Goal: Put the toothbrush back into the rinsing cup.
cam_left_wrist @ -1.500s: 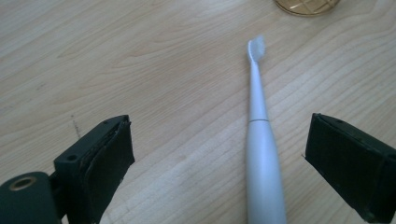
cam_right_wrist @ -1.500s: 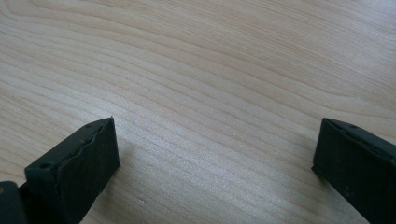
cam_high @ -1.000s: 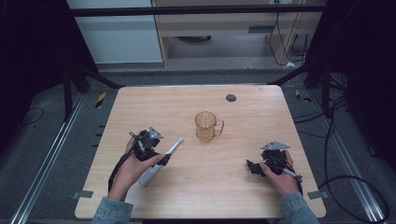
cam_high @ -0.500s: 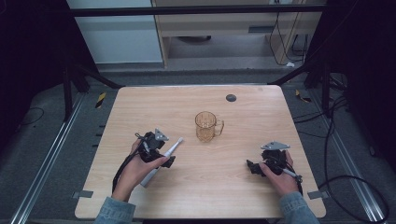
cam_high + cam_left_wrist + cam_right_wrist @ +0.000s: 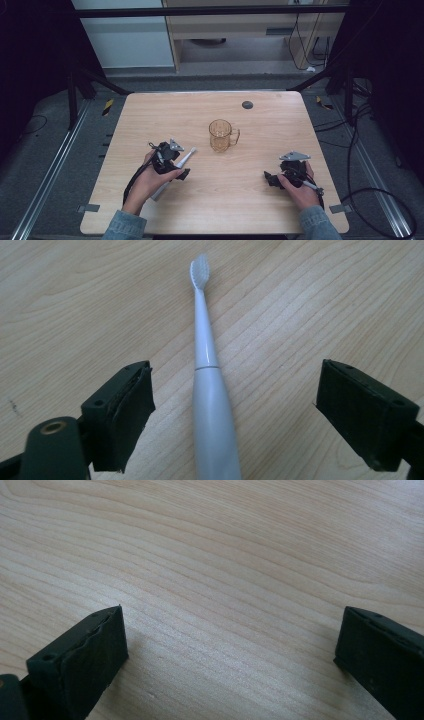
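Item: one white electric toothbrush with a slim neck and pale bristled head (image 5: pixel 206 390), lying flat on the light wooden table (image 5: pixel 260 210), toward the front-left corner, its head pointing toward the middle of the table. Item: one clear amber glass mug with a side handle (image 5: pixel 220 135), upright near the centre of the table, apart from the toothbrush and seemingly empty. Item: one small dark round disc (image 5: pixel 247 105), near the far edge, untouched. Left gripper (image 5: pixel 235 415): held low over the toothbrush; in the left gripper view the jaws stand wide apart, one to each side of the thick handle, neither pad touching it. Right gripper (image 5: pixel 230 655): by the front-right corner of the table, jaws wide, bare wood between them; in the high view it sits well apart from the mug. Status, as judged: the work in hand appears to be picking up the toothbrush, likely for placing in the mug, and it stands at the very start. Done: the left gripper is lined up along the handle and straddles it. Left: closing on the handle, lifting, carrying across to the mug and setting the toothbrush in. The toothbrush is not yet gripped, and nothing is in the mug as far as the high view allows.
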`<state>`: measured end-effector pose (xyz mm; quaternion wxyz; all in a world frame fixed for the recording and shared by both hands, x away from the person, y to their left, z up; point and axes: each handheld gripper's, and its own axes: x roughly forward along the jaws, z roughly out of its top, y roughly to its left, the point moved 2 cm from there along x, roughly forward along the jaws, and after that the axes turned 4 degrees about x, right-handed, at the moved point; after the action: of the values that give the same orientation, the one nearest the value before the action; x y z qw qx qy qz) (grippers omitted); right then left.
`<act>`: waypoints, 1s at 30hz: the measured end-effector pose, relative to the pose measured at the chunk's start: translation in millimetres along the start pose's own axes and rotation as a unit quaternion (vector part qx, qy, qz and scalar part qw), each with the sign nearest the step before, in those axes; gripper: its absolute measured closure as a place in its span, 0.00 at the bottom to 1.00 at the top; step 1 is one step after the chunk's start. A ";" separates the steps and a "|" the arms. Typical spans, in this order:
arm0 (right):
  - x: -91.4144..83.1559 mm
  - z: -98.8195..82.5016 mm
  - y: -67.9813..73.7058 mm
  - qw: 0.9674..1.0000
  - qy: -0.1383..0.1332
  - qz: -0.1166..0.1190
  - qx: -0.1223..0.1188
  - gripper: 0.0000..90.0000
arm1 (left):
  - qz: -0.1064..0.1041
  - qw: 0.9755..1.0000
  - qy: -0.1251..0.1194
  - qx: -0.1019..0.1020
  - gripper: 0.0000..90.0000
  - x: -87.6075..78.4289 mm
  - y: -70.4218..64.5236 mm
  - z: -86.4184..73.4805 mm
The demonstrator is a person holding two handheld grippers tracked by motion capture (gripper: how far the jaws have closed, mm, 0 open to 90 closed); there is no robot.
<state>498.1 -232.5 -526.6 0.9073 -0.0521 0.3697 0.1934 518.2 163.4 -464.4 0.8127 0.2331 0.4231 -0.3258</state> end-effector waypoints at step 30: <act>0.0 0.0 0.0 1.000 0.000 0.000 0.000 0.00 | -0.040 0.995 0.091 0.013 0.49 14.5 16.6 -4.2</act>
<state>498.1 -232.6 -526.6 0.9074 -0.0522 0.3696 0.1934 534.2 172.7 -477.1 0.7541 0.2551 0.5002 -0.3406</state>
